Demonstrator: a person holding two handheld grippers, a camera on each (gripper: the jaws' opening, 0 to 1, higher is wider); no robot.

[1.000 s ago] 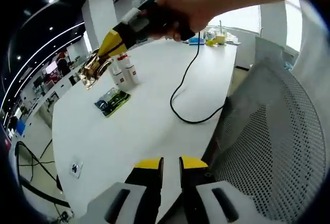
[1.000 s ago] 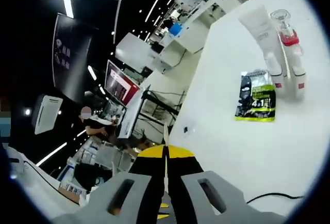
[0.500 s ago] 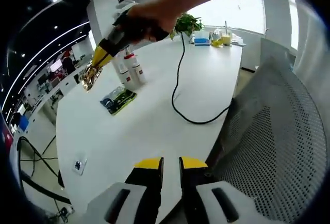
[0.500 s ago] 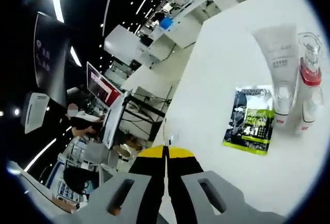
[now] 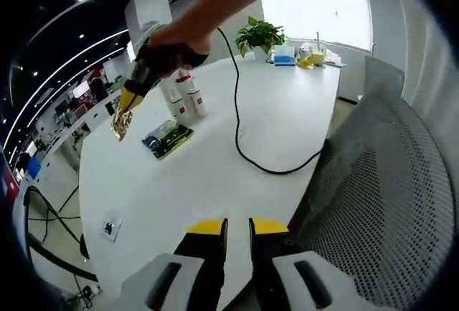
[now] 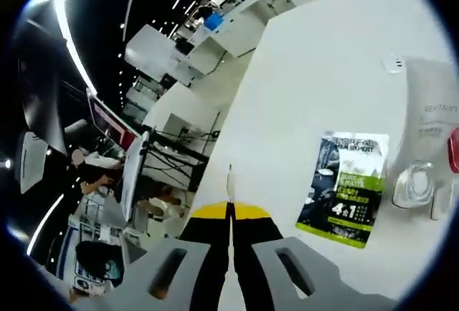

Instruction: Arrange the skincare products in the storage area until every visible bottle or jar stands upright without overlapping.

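Right gripper (image 5: 123, 114), yellow-tipped, clamped on a thin glossy gold sachet (image 5: 119, 126), hovering over the white round table (image 5: 215, 175) just left of the flat black-and-green sachet (image 6: 346, 187). Upright white bottles with red caps (image 5: 188, 96) just beyond that. Left gripper (image 5: 237, 226) slightly parted, empty, at the near table edge, well apart, so right clearly nearer; black-and-green sachet's long axis pointing roughly towards the bottles.

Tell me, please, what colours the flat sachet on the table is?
The sachet is black and lime green with white lettering, clearest in the right gripper view.
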